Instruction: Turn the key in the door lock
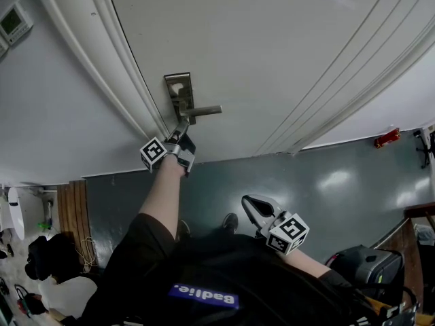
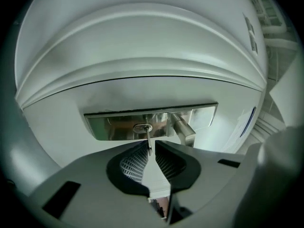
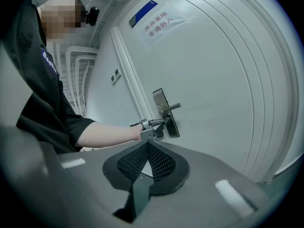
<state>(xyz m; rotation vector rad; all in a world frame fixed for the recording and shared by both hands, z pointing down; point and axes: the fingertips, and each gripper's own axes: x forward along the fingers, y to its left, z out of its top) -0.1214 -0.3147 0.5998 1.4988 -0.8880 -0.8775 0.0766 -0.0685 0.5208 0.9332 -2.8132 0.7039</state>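
While left hand-held gripper (image 2: 151, 145) pinches thin silver key (image 2: 147, 136) — right hand-held gripper (image 3: 147, 144) closed.

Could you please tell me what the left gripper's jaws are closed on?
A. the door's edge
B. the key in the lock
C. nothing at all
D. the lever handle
B: its own view shows the left gripper with its jaws pinched on the key sticking out of the lock plate, the lever handle beside it untouched.

A small red object (image 1: 387, 139) lies on the grey floor (image 1: 340, 182) (by the wall (image 1: 408, 97)), apart from a black bag (image 1: 367, 267).
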